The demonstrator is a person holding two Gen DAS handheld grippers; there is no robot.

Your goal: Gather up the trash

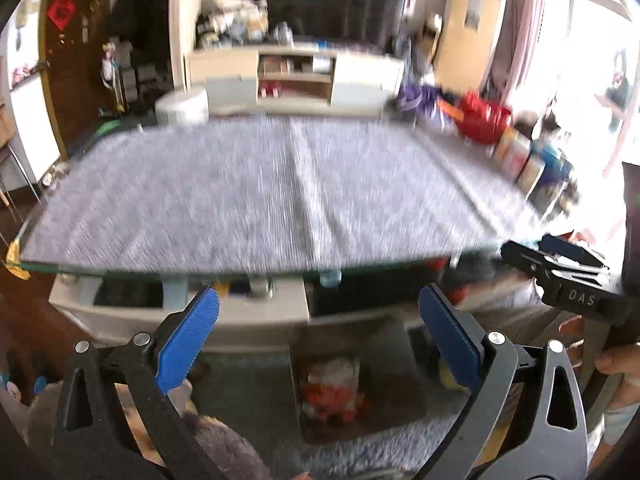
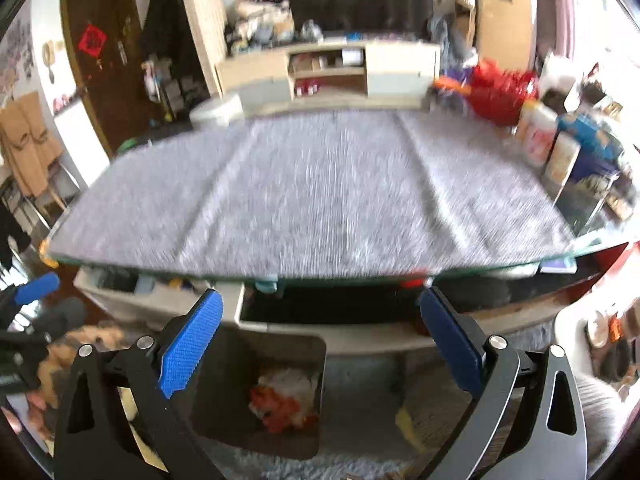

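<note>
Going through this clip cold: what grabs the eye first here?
The wide grey cloth over the glass-topped table fills both views. Below its near edge a dark bin on the floor holds red and white trash. Both grippers, left and right, gape empty.

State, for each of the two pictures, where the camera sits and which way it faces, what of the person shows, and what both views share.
Left wrist view: sits behind the left tongs, which are open and empty, looking down and forward over the grey-covered table toward the TV cabinet; a hand holding the right tongs shows at right.
Right wrist view: sits behind the right tongs, also open and empty, facing the same way; the left tongs show at left.
Shared: table, cabinet, red bag, dark bin with trash.
</note>
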